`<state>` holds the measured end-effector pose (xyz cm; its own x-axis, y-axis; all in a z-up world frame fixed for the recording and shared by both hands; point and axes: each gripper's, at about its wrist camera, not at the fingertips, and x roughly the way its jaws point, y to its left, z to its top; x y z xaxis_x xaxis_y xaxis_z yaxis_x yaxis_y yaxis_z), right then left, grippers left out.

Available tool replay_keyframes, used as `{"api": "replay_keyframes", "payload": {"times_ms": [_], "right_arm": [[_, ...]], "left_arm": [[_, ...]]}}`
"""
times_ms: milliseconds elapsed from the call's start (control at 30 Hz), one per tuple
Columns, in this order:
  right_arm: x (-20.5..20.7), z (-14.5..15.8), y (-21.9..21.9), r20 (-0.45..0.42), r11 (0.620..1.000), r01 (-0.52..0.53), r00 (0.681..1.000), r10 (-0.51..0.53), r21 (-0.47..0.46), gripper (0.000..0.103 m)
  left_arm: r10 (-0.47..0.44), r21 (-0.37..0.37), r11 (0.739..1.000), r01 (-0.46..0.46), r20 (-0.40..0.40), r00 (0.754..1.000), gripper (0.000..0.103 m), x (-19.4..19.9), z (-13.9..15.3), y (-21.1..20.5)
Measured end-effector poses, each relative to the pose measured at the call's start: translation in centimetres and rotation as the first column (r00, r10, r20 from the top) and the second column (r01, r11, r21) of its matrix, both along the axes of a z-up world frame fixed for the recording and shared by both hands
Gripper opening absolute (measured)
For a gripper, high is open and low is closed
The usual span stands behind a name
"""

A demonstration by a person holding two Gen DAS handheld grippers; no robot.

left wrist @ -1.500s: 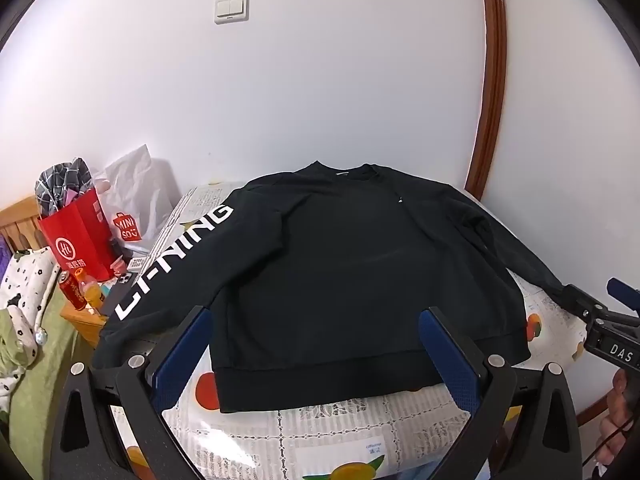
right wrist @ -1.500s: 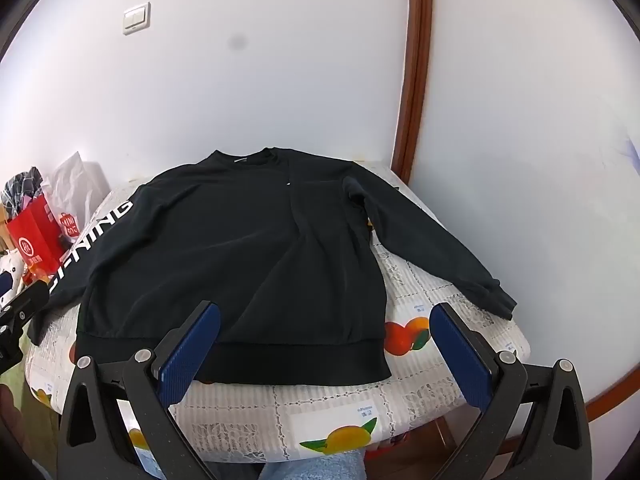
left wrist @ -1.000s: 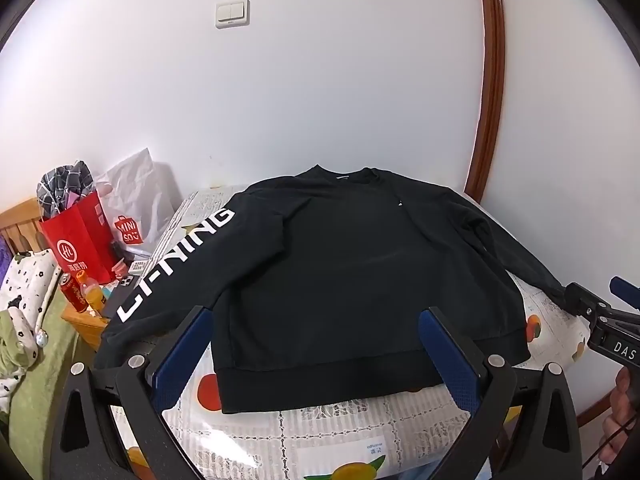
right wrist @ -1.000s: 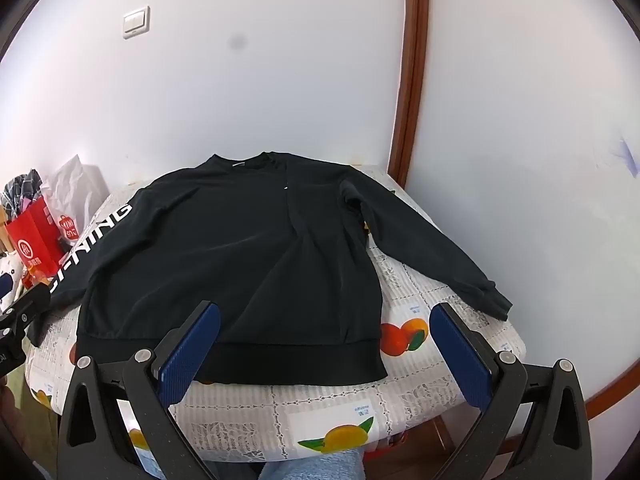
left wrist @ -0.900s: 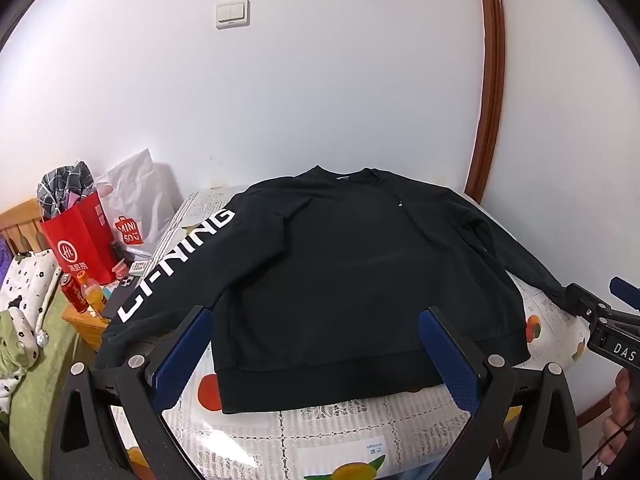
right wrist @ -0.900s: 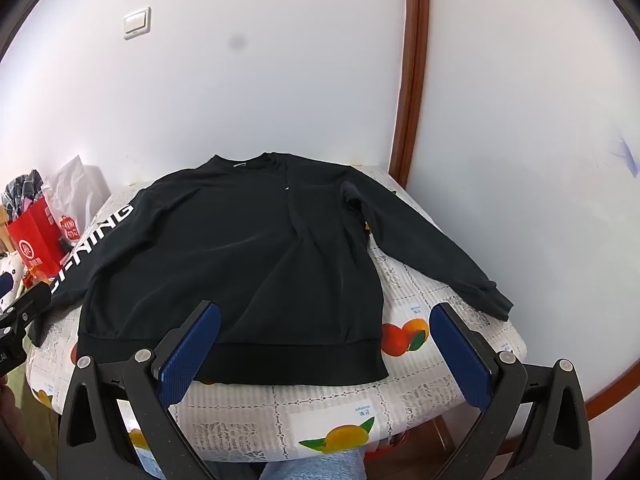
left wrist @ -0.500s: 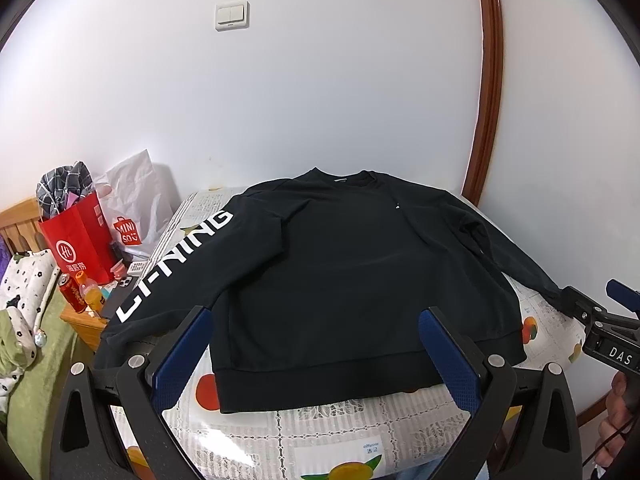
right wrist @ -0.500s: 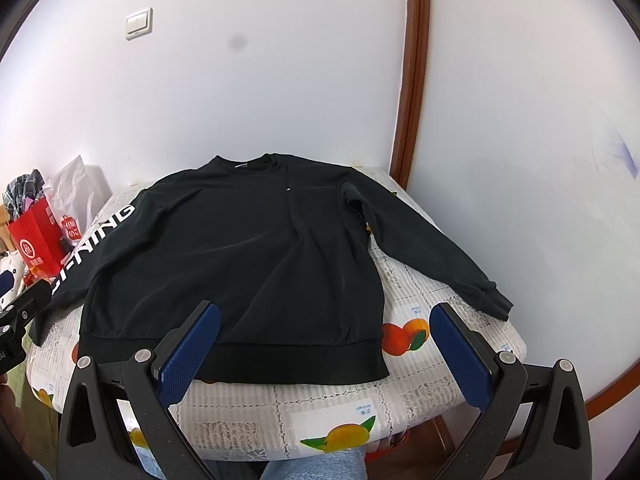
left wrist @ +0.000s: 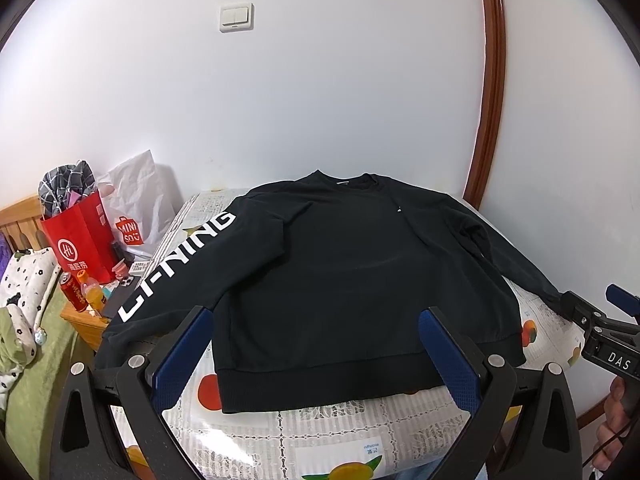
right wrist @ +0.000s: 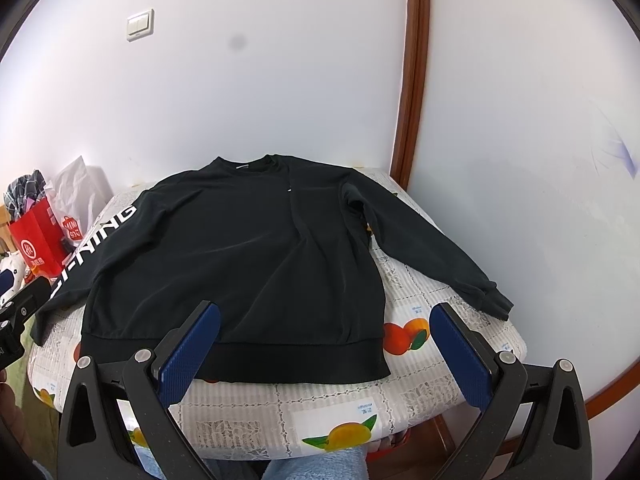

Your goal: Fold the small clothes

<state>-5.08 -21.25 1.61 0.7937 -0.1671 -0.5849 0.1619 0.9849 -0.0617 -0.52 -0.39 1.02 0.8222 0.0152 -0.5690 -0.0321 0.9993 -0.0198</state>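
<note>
Red gift bag stuffed with checked cloth beside the bench, my left gripper with jaws wide and empty, black sweatshirt spread flat, lettered sleeve overhanging the left edge, my right gripper likewise agape at the near hem.

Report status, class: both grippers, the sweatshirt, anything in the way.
Left gripper open, right gripper open, both empty. Black sweatshirt flat on table, unfolded, sleeves spread. Nothing on the garment.
</note>
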Motion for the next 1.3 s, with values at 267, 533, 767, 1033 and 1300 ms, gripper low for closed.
{"api": "replay_keyframes", "payload": {"times_ms": [267, 533, 767, 1033, 1300], "right_arm": [[-0.09, -0.06, -0.10, -0.002, 1.000, 0.000, 1.000, 0.000, 0.002, 0.103], [-0.12, -0.17, -0.21, -0.002, 1.000, 0.001, 1.000, -0.001, 0.010, 0.103], [-0.15, -0.38, -0.44, -0.006, 1.000, 0.009, 1.000, -0.009, 0.011, 0.103], [-0.20, -0.45, -0.49, -0.006, 1.000, 0.011, 1.000, -0.011, 0.011, 0.103], [-0.32, -0.43, -0.56, 0.000, 1.000, 0.011, 1.000, -0.011, 0.010, 0.103]], "left_arm": [[0.010, -0.004, 1.000, -0.009, 0.008, 1.000, 0.103, -0.14, 0.16, 0.43], [0.011, -0.003, 1.000, -0.011, 0.010, 1.000, 0.103, -0.21, 0.15, 0.54], [0.011, -0.003, 1.000, -0.011, 0.010, 1.000, 0.103, -0.24, 0.12, 0.53], [0.010, -0.004, 1.000, -0.010, 0.011, 1.000, 0.103, -0.32, 0.06, 0.55], [0.015, -0.003, 1.000, -0.014, 0.022, 1.000, 0.103, -0.25, 0.05, 0.51]]}}
